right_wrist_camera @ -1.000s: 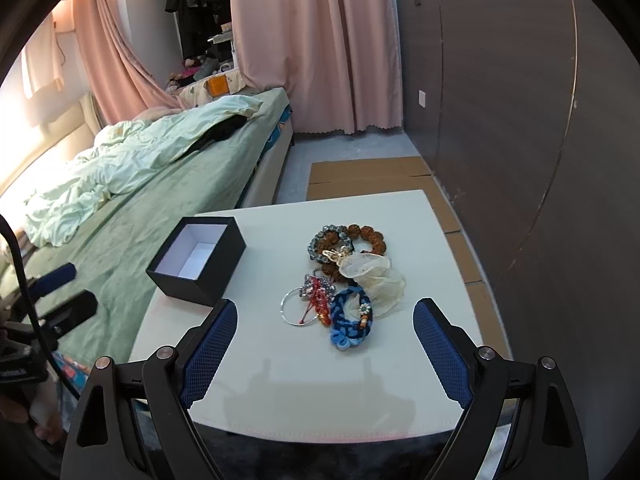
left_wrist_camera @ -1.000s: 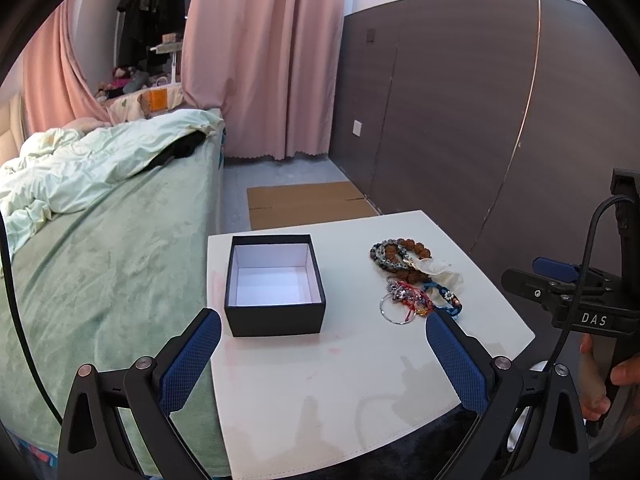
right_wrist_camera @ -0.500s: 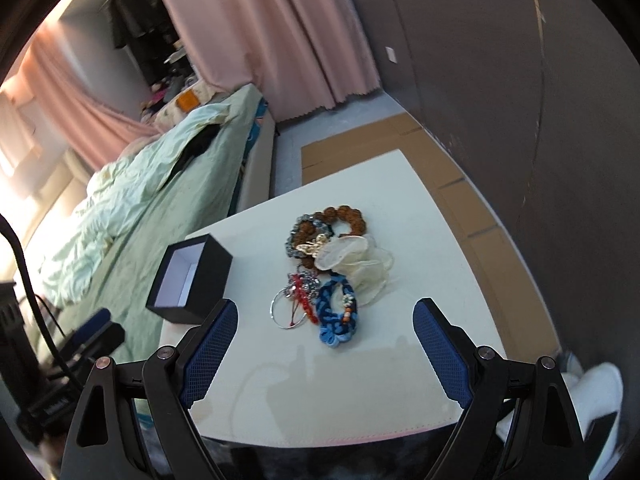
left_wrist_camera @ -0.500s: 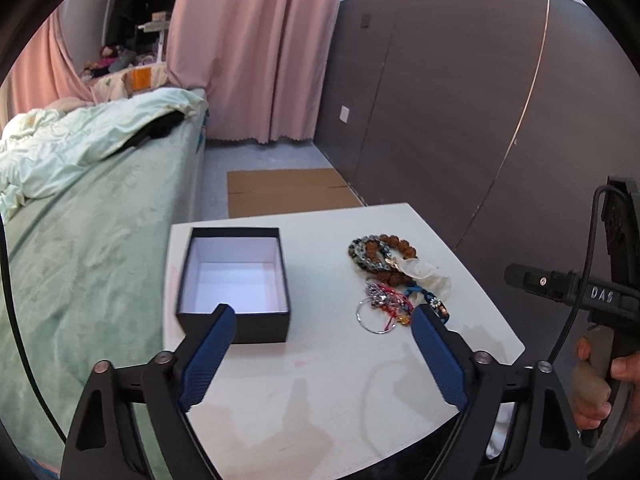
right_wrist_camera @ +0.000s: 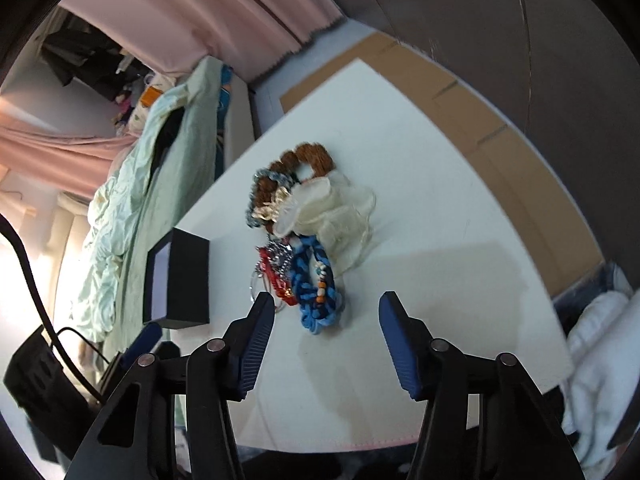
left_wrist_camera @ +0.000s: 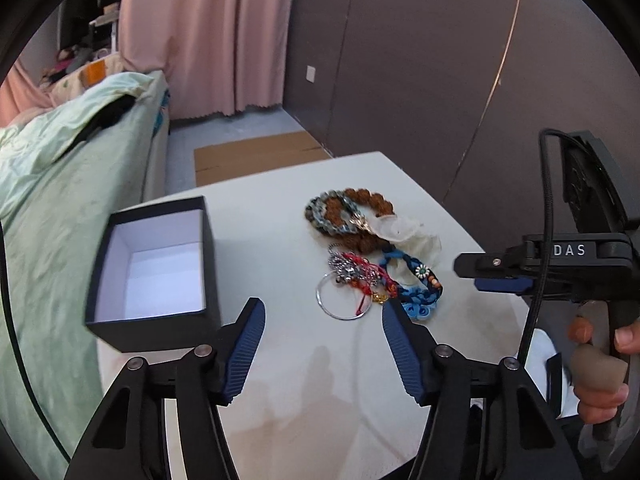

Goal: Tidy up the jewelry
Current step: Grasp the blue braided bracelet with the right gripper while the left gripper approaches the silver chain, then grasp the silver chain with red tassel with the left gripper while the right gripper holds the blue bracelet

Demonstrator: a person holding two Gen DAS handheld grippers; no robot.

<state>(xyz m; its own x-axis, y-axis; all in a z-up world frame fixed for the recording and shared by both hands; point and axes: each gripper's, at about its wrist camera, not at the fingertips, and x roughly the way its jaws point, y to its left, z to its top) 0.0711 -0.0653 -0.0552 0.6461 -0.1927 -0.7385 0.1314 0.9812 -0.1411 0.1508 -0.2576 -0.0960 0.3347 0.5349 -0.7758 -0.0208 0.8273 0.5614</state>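
Note:
A heap of jewelry lies on the white table [left_wrist_camera: 280, 208]: a brown bead bracelet [left_wrist_camera: 370, 200], a grey bead bracelet [left_wrist_camera: 326, 220], a cream fabric flower [left_wrist_camera: 412, 236], a blue braided bracelet [left_wrist_camera: 420, 288], a red and silver charm piece [left_wrist_camera: 360, 276] and a thin silver ring [left_wrist_camera: 340, 300]. An open black box [left_wrist_camera: 156, 264] with a white inside stands to the left. My left gripper [left_wrist_camera: 324, 344] is open and empty, just short of the silver ring. My right gripper [right_wrist_camera: 326, 336] is open and empty, close over the blue braided bracelet [right_wrist_camera: 316, 280]. The box [right_wrist_camera: 180, 280] shows at its left.
A bed with a green cover [left_wrist_camera: 60, 184] runs along the table's left side. Flat cardboard [left_wrist_camera: 256, 156] lies on the floor behind the table, with dark wall panels [left_wrist_camera: 420, 80] on the right. White cloth [right_wrist_camera: 596, 344] lies beside the table's right edge.
Both grippers have moved in toward the jewelry heap, which looks larger in both views. The right gripper has tilted down and rolled. Both jaw gaps have narrowed a little.

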